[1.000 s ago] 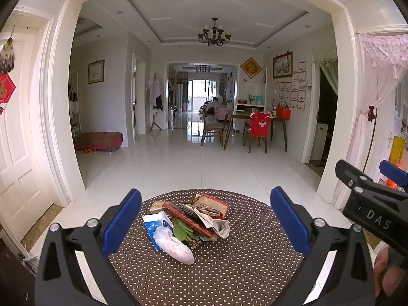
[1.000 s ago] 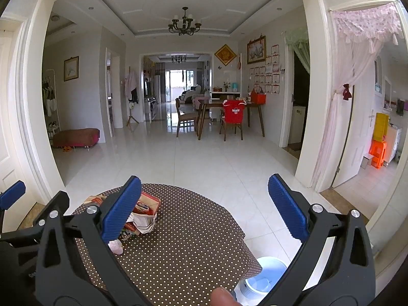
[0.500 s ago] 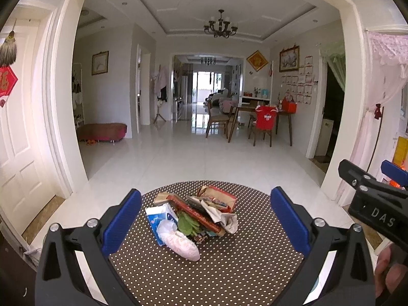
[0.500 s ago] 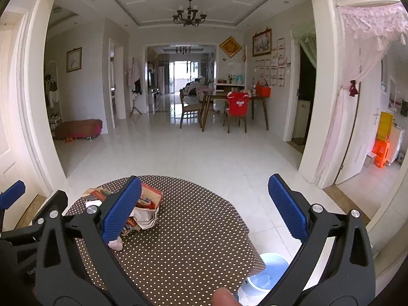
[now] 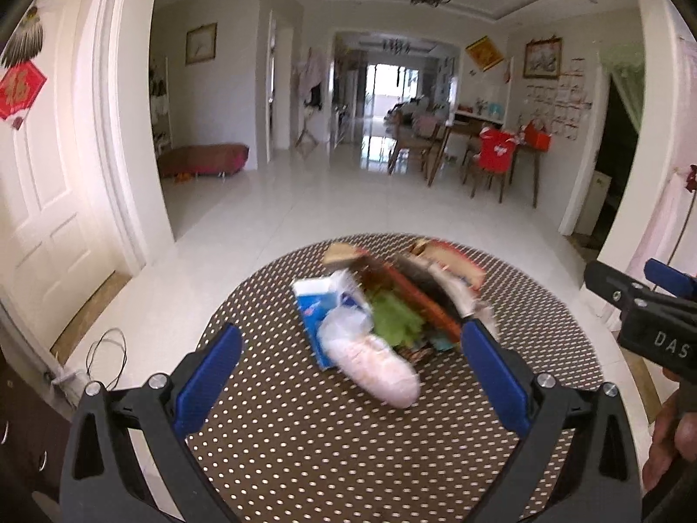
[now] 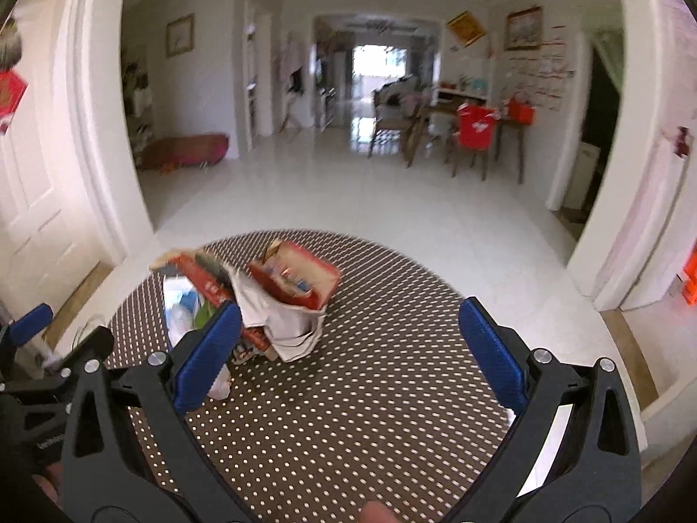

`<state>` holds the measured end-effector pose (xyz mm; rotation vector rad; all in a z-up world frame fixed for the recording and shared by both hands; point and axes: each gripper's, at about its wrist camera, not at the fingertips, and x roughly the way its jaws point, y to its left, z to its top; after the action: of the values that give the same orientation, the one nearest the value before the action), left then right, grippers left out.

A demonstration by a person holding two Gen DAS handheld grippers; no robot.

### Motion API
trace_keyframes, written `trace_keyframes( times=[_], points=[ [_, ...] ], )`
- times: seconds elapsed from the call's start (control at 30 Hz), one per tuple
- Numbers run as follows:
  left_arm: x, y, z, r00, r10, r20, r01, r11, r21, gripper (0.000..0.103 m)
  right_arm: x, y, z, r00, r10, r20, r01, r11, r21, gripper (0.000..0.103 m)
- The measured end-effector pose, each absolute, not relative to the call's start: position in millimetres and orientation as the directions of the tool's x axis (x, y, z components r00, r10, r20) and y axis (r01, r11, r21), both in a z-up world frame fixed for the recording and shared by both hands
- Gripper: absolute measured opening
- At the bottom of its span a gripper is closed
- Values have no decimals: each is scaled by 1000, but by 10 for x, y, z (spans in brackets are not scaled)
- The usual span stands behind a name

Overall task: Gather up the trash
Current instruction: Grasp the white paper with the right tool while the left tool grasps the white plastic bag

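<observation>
Trash heap (image 5: 387,305): crumpled paper, cardboard; round dotted tablecloth (image 5: 348,436)

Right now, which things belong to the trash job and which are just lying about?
Job:
trash pile
white bag
red box
left claw, open
right claw, open

Lying about:
table
chairs
floor cable
</observation>
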<state>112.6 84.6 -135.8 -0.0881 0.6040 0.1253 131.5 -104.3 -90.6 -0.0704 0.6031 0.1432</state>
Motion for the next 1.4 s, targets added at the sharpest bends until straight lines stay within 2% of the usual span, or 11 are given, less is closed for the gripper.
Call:
trace_keyframes(
  times=[0.3, 0.6, 0.73, 0.8, 0.83, 0.87, 0.9, 0.93, 0.97, 1.13, 1.4],
  points=[
    [1398, 1039, -1789, 749, 110, -654, -177, 984, -37, 99, 1802, -770, -1351, 722, 174, -669, -245, 969, -12, 97],
    [1929, 918, -2328, 658, 14, -752, -138, 985, -102, 98, 2023, -692, -1510, 684, 223, -694, -302, 953, 9, 97],
    [2083, 931, -2419, 642, -38, -765, -140, 976, -166, 75, 2173, -561, -1554, 664, 275, -695, -366, 931, 19, 97],
    [2146, 935, -2472, 634, -77, -770, -129, 971, -203, 63, 2311, -500, -1616, 642, 280, -714, -378, 926, 24, 87],
    [2164, 926, -2487, 632, -98, -769, -120, 968, -222, 59, 2379, -493, -1654, 624, 289, -726, -383, 923, 39, 72],
    [2168, 913, -2485, 635, -97, -766, -119, 968, -221, 56, 2449, -499, -1693, 601, 302, -740, -387, 920, 61, 52],
    [2170, 899, -2483, 638, -98, -764, -113, 969, -218, 55, 2506, -514, -1736, 577, 315, -754, -394, 916, 81, 44],
    [2171, 899, -2486, 638, -102, -763, -110, 969, -222, 53, 2536, -523, -1772, 572, 312, -759, -388, 918, 85, 26],
    [2168, 906, -2487, 638, -107, -763, -110, 968, -227, 53, 2545, -553, -1783, 569, 316, -759, -387, 918, 92, 19],
    [2122, 967, -2485, 639, -121, -760, -123, 959, -257, 49, 2420, -815, -1729, 576, 376, -726, -369, 912, 179, 9],
    [1872, 870, -2406, 637, -126, -760, -94, 966, -239, 44, 2111, -1298, -1565, 601, 424, -678, -319, 905, 283, 8]
  ],
)
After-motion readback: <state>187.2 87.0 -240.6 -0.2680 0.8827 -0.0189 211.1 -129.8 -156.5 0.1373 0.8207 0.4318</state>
